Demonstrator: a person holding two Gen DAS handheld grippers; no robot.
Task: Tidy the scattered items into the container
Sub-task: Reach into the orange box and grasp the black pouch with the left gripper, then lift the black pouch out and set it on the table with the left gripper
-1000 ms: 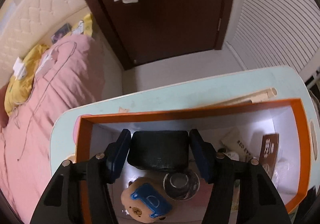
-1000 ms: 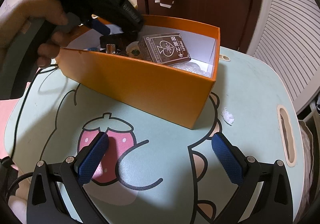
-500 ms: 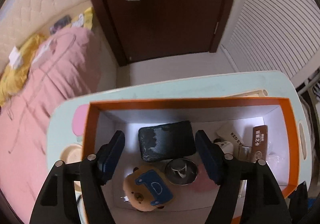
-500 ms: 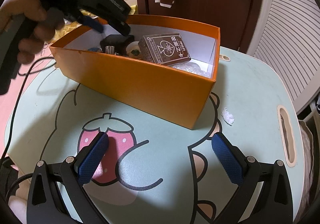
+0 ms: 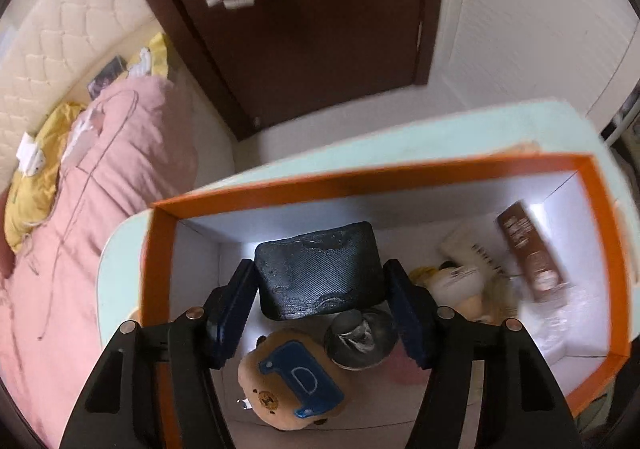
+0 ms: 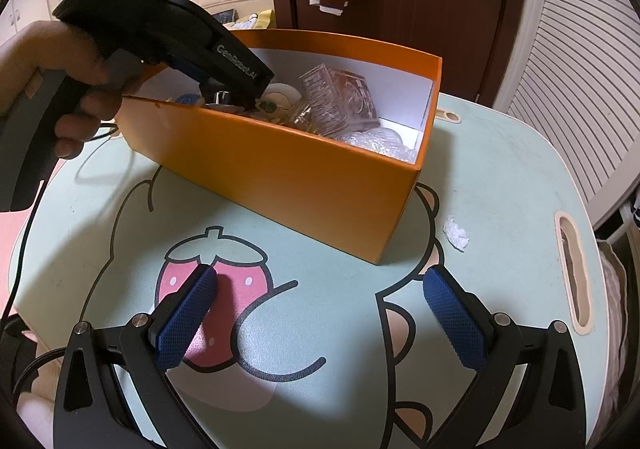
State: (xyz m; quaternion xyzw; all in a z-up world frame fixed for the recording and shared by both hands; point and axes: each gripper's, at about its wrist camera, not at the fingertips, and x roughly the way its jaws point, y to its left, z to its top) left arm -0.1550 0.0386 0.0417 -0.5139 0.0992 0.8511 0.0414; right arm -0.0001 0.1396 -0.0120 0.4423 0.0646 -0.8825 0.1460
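Note:
The orange box (image 5: pixel 360 181) (image 6: pixel 280 165) stands on the mint table. Inside lie a black textured case (image 5: pixel 320 275), a brown bear plush with a blue patch (image 5: pixel 292 385), a small glass jar (image 5: pixel 358 333), a brown card box (image 5: pixel 528 253) and white packets. My left gripper (image 5: pixel 320 313) is inside the box, its jaws on either side of the black case, close to its flanks; contact is unclear. It also shows in the right wrist view (image 6: pixel 240 89), dipped into the box's left end. My right gripper (image 6: pixel 316 313) is open and empty, low over the table's strawberry print.
A small crumpled white scrap (image 6: pixel 456 233) lies on the table right of the box. The table has a handle slot (image 6: pixel 576 269) at its right edge. A bed with a pink quilt (image 5: pixel 80 209) is left of the table, a dark door (image 5: pixel 320 9) behind.
My left gripper rose out of the box with open jaws, leaving the black case, then dropped back in around the case. The box has shifted slightly. The right gripper has stayed still.

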